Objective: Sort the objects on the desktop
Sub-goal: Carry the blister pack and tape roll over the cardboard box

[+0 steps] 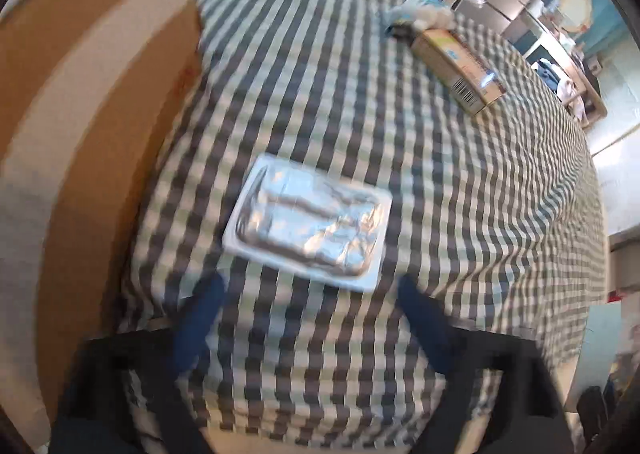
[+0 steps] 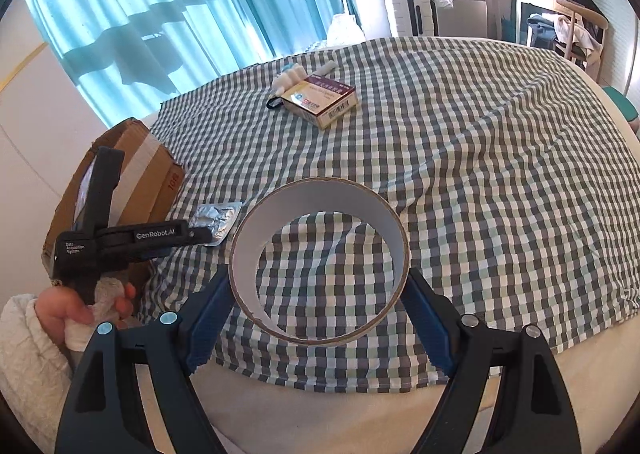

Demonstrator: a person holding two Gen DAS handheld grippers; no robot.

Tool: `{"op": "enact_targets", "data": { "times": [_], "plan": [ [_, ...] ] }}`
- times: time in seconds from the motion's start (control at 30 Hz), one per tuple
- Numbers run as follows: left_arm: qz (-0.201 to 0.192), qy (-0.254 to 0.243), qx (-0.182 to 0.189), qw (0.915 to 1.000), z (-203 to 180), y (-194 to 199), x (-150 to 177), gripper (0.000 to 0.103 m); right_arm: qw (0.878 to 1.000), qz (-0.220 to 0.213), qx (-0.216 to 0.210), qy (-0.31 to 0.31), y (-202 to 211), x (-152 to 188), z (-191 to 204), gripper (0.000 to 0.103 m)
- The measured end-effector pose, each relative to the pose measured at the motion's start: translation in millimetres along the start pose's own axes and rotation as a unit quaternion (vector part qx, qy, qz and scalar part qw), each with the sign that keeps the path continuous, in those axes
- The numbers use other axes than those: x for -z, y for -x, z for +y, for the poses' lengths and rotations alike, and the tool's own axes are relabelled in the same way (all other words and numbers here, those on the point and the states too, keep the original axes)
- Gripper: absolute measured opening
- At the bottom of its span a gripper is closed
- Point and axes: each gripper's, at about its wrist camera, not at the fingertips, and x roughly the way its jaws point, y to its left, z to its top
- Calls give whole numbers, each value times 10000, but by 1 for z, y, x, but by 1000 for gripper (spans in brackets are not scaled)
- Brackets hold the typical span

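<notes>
My left gripper (image 1: 312, 282) is open just short of a silver foil blister pack (image 1: 308, 220) that lies flat on the checked tablecloth; the view is blurred. In the right wrist view the left gripper (image 2: 200, 234) hovers over the same blister pack (image 2: 216, 220). My right gripper (image 2: 320, 290) is shut on a roll of brown tape (image 2: 384, 214), held by its sides above the cloth near the table's front edge. A medicine box (image 2: 320, 98) lies further back, also in the left wrist view (image 1: 456, 66). A small white and blue plush item (image 2: 290, 76) sits behind it.
An open cardboard box (image 2: 140, 182) with white tape stands at the table's left edge, close to the blister pack; it fills the left of the left wrist view (image 1: 80, 134). The checked tablecloth (image 2: 500, 174) covers the round table. Curtains, a fridge and a chair stand behind.
</notes>
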Motion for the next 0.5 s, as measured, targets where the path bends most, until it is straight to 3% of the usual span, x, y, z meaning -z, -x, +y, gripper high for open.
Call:
{"op": "enact_targets", "data": {
  "times": [0.07,0.2,0.27,0.37,0.5],
  "plan": [
    [-212,-373,-245,9988,-10,2,-4,96,10000,40,-10,-27,-6,0,-3,83],
    [-93,-880,-587,9943,-16,-18,-25,96,9998,181,-7,-117,-18,2,-11,83],
    [44,-915,-538,9943,-15,-34,-35,96,9995,254,-7,-212,-25,1,-19,83],
    [483,-905,-166,9946,-9,-59,-41,97,9991,297,12,-302,-32,0,-26,83],
    [579,-992,-72,9934,-9,-70,-37,103,9988,356,20,-338,-40,-1,-31,83]
  ]
}}
